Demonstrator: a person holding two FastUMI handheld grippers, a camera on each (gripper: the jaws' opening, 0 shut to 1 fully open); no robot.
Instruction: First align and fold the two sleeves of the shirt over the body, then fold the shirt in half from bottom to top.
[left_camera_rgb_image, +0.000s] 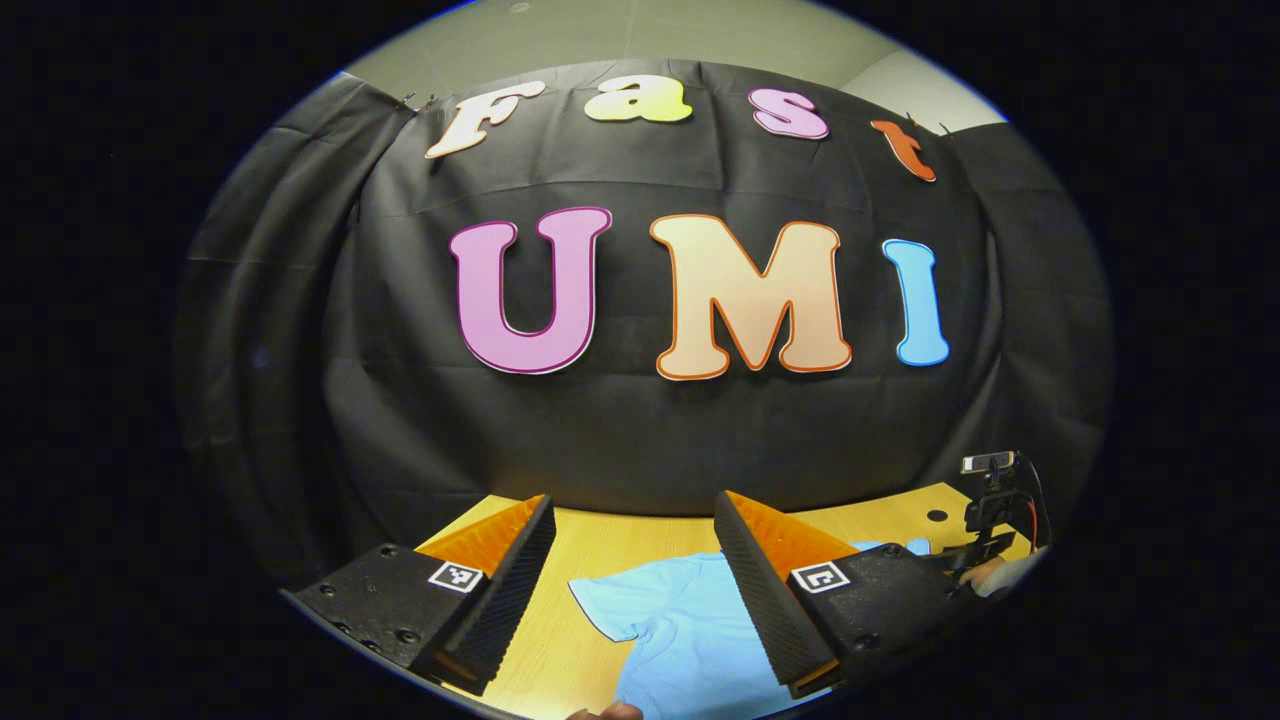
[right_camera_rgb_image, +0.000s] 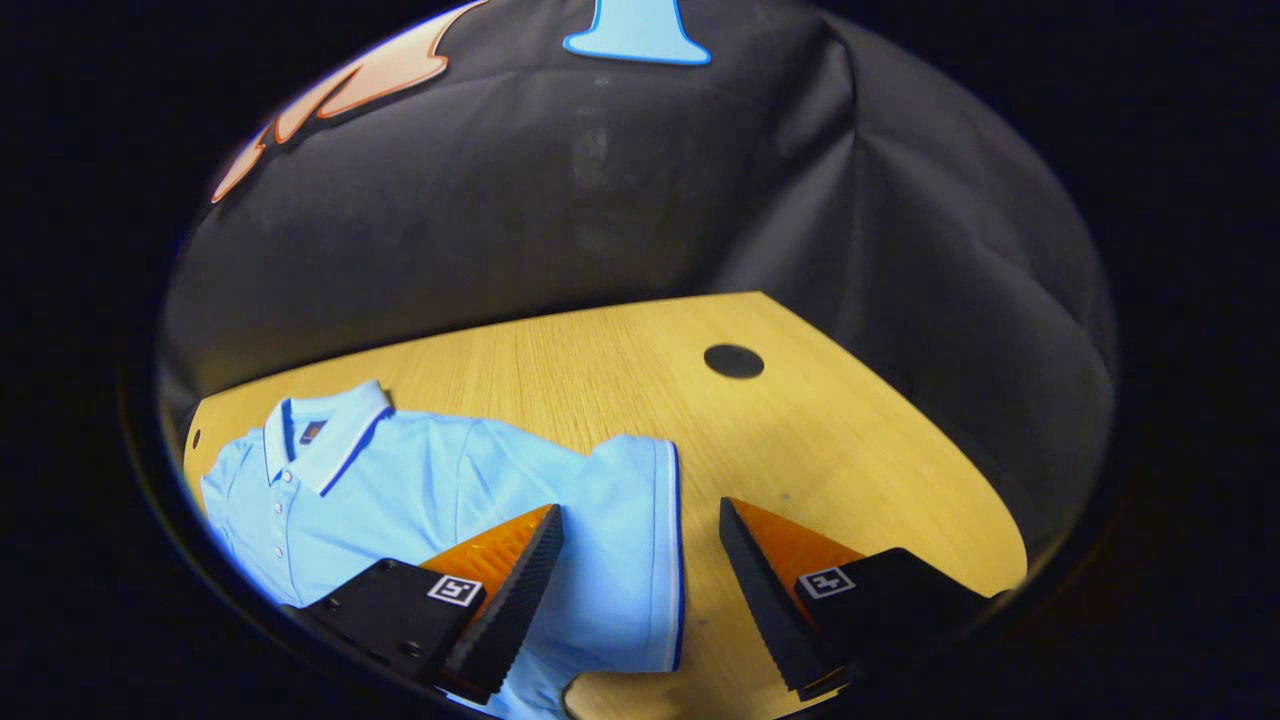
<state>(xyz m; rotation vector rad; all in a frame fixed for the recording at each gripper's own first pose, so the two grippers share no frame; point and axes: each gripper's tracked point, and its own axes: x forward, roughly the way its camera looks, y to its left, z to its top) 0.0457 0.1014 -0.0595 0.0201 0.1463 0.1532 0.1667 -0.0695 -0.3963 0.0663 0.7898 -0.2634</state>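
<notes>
In the left gripper view, the left gripper (left_camera_rgb_image: 635, 510) hung above the wooden table (left_camera_rgb_image: 600, 550) with fingers spread wide, holding nothing; the light blue shirt (left_camera_rgb_image: 680, 630) lay flat below. In the right gripper view, the right gripper (right_camera_rgb_image: 640, 520) hovered spread apart over the shirt's sleeve (right_camera_rgb_image: 630, 530), the collar (right_camera_rgb_image: 325, 435) lying well to its left.

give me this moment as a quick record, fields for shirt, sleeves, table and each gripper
shirt: light blue polo shirt, lying flat, buttoned front up, collar toward the wall
sleeves: sleeve spread out to the side, not yet folded over the body
table: wooden table with a round dark hole
left gripper: left gripper open, above the shirt
right gripper: right gripper open, fingers either side of the sleeve's hem
</notes>
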